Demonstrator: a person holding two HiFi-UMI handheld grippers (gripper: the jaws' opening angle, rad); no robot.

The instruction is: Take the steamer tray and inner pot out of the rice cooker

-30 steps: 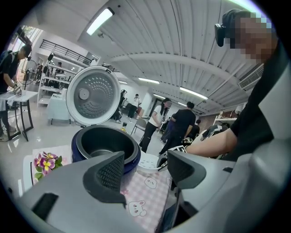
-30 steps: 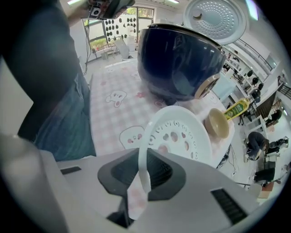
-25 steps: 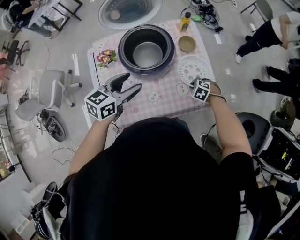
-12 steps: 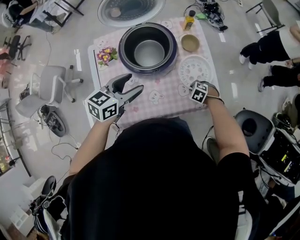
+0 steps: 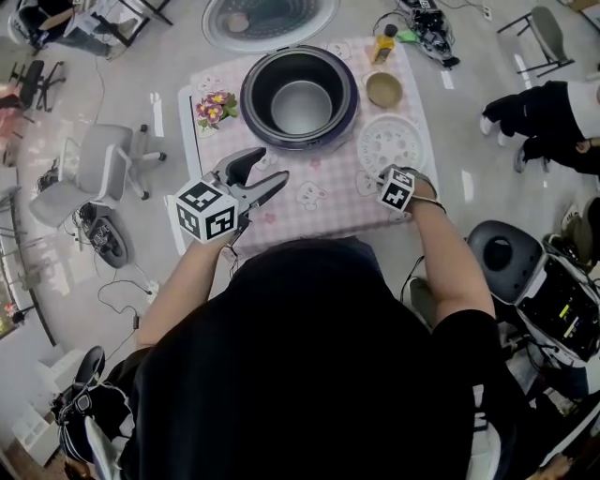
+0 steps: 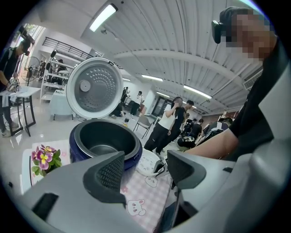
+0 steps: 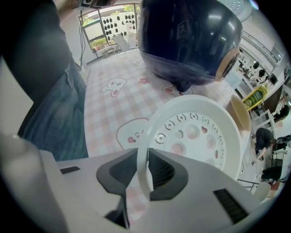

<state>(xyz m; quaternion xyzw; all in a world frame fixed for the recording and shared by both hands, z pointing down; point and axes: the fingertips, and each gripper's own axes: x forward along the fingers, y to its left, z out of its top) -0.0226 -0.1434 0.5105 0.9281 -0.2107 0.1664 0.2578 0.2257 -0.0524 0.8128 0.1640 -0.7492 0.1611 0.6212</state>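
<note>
The dark blue rice cooker (image 5: 258, 112) stands open on the pink checked table, with the grey inner pot (image 5: 302, 105) still inside it; the left gripper view also shows the cooker (image 6: 77, 145). The white perforated steamer tray (image 5: 389, 141) lies on the cloth to the cooker's right. My right gripper (image 5: 388, 172) points straight down at the tray's near edge. In the right gripper view the tray (image 7: 200, 136) has its rim between the pads of that gripper (image 7: 146, 175), whose jaws have just been opening slightly. My left gripper (image 5: 267, 164) hovers open and empty before the cooker.
A small flower pot (image 5: 214, 108) sits left of the cooker. A tan bowl (image 5: 383, 89) and a yellow bottle (image 5: 382, 42) stand behind the tray. The cooker's lid (image 5: 270, 14) stands open at the back. A grey chair (image 5: 94, 173) is on the left, and people stand at the right.
My right gripper has sunk a little at the tray's near rim. The left gripper has stayed where it was, still open.
</note>
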